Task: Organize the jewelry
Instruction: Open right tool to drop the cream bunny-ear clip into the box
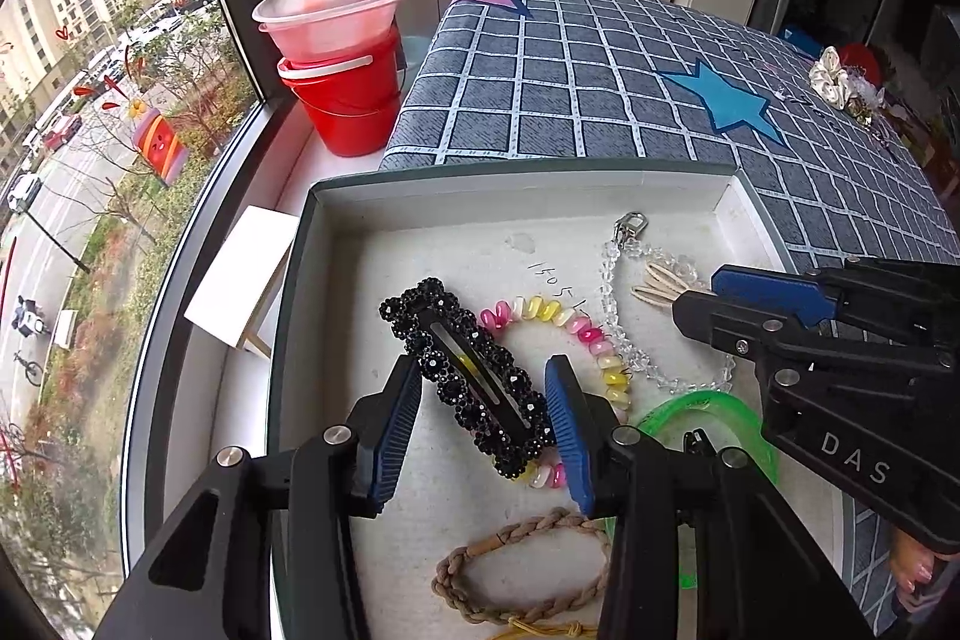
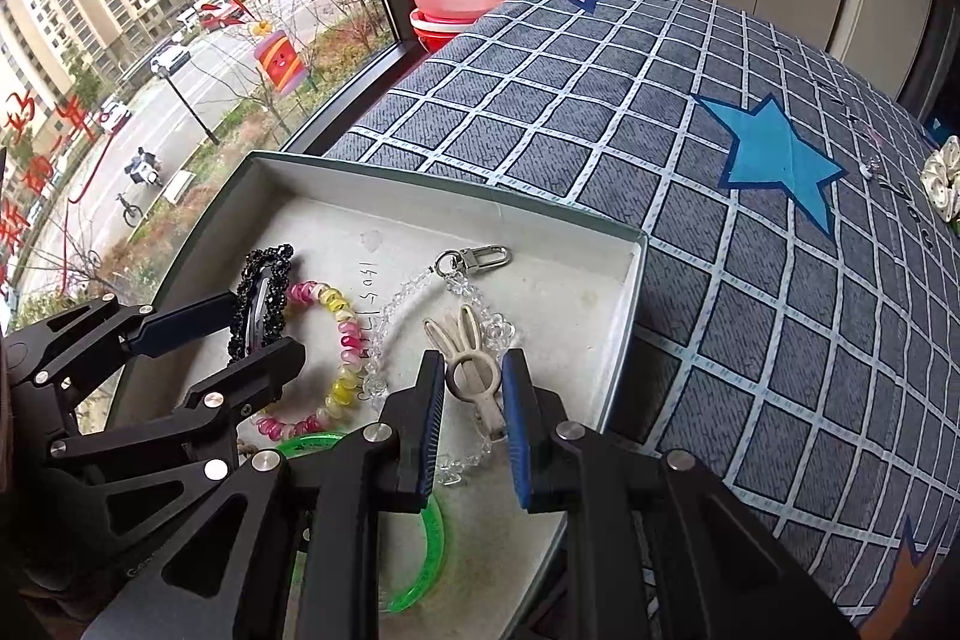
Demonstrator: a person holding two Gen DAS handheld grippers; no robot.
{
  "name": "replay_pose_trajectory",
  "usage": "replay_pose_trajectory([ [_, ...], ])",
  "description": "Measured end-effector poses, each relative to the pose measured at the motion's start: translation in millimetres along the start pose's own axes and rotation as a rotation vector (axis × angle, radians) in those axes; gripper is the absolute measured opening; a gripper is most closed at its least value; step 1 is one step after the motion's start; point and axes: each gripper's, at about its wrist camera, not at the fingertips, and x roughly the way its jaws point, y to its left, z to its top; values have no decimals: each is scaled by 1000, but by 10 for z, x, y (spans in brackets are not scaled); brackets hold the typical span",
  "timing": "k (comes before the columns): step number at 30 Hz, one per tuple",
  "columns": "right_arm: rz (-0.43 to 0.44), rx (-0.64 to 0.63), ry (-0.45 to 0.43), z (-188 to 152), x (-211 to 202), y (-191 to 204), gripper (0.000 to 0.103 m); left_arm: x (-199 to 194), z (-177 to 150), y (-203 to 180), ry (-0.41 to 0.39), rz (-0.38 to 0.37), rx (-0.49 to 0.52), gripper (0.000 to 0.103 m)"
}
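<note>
Black beaded clip (image 1: 471, 376): lying low-centre in the left view, bracketed by the left hand-held gripper (image 1: 489, 421), whose blue pads sit half-open at its sides; judged stiff, light, best taken across its long edges.
Cream rabbit clip (image 2: 471, 370): framed narrowly, apparently ungripped, by the right hand-held gripper (image 2: 474, 430); judged thin and snappable.
Box (image 2: 636, 280): a spiral hair tie (image 1: 576, 334), crystal chain (image 2: 456, 280), green bangle (image 2: 420, 568) and braided band (image 1: 522, 562) are held.

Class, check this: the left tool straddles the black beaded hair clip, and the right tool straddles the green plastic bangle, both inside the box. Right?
Not quite. The right tool straddles the cream rabbit-shaped hair clip, as the right wrist view shows; the rest holds.
</note>
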Motion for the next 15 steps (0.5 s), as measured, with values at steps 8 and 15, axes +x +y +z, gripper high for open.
replay_pose_trajectory([
  [8, 15, 1, 2, 5, 7, 15, 35, -12, -8, -21, -6, 23, 0, 51],
  [15, 39, 33, -28, 12, -77, -41, 46, -27, -16, 16, 0, 27, -25, 51],
])
